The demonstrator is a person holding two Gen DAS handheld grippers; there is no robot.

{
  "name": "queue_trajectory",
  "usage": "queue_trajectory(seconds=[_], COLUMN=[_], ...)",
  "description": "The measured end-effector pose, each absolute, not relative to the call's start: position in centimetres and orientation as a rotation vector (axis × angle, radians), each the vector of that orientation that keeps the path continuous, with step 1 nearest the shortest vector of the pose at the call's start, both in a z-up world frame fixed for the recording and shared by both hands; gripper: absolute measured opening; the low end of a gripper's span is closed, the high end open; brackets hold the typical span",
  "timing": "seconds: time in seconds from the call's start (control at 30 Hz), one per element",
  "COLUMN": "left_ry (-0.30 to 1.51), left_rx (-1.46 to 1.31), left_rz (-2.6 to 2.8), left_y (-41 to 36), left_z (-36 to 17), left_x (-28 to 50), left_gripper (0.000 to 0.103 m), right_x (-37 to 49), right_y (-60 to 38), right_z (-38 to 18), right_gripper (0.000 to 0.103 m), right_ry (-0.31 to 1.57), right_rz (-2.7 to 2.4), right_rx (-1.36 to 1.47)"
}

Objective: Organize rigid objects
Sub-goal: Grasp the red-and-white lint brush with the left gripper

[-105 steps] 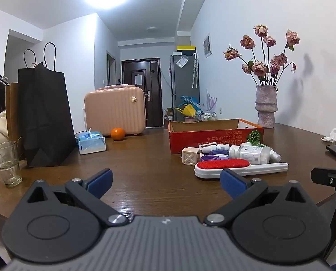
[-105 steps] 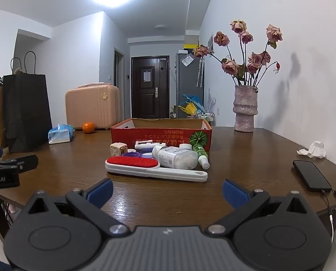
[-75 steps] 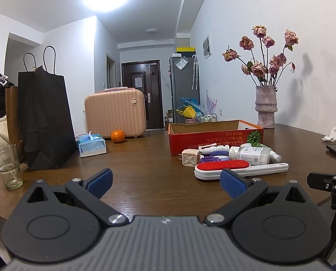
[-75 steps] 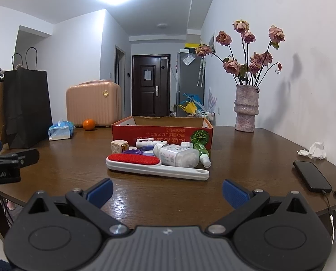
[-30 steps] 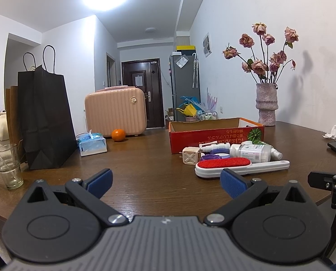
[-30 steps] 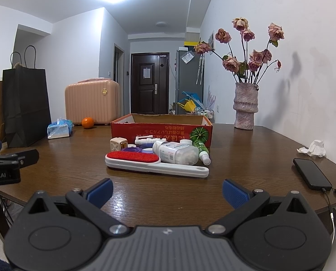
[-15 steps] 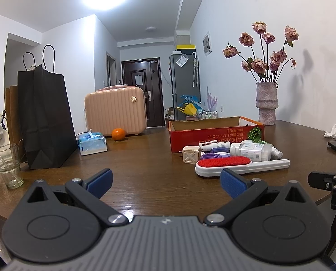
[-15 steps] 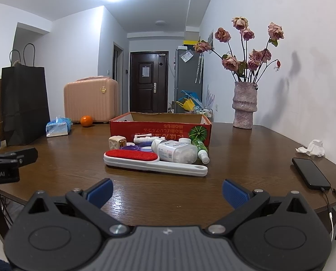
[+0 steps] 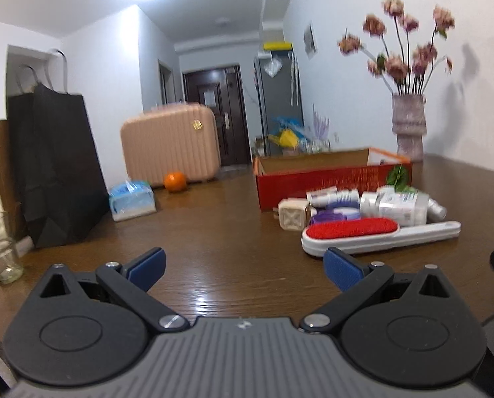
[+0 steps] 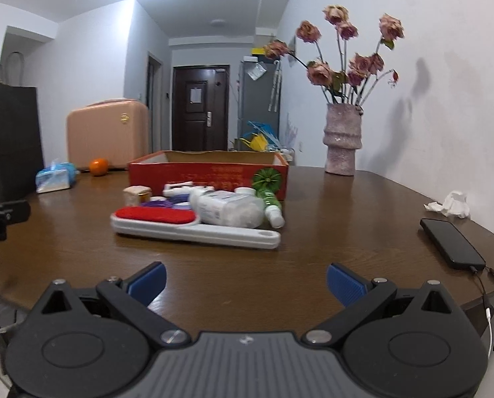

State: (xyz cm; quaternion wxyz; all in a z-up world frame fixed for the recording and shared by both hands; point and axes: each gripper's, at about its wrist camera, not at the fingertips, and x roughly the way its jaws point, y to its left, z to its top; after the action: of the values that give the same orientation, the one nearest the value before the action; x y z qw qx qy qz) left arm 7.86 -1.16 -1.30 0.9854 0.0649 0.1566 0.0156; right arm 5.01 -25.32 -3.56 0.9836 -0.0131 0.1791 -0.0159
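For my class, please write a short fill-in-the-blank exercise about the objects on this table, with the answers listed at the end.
1. The lint brush has a ____ pad.
2. The red box is open at the ____.
3. The orange sits in front of the pink ____.
4. The jaws of the right tool are ____.

Answers: red; top; suitcase; open

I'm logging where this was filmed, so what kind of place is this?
Most likely a home dining or living area: a wooden table holding a flower vase, with a fridge and a front door behind.
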Motion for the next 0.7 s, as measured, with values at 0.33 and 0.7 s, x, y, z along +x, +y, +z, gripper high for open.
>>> queue_trajectory(seconds=[0.33,0.7], left_ry=[0.566,0.688], left_rx=[-0.096,-0.261], left_rz=[-0.188,-0.317], left_y=[-1.3,0.1], left_z=[-1.5,-3.1], left_x=[19.3,25.8], left_gripper=[0.097,0.045], right_x=[14.8,20.8], right_y=[-32.0,-32.1], right_z=[-1.8,-3.7], right_gripper=[0.068,0.019], right_ry=[0.523,0.645], right_rz=[-0.027,0.04], right_rx=[0.165,0.197])
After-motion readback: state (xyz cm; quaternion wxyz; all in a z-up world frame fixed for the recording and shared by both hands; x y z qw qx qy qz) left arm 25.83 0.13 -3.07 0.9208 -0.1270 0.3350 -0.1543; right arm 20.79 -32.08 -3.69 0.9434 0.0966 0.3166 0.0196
